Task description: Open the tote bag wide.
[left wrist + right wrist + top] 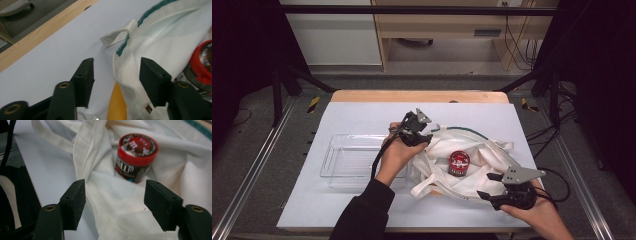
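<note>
White cloth bag (472, 165) holds a red-lidded jar (458, 163); clear bin (343, 161) beside it.

The white cloth bag (472, 165) is seen from above and behind in the high view, and closely (from opposite sides) in both gripper views.

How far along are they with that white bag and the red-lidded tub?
Done: the red-lidded tub lies on the crumpled white bag. In hand: the left gripper and right gripper are open at the bag's edges. Left: nothing gripped; the clear tray holds nothing.
</note>
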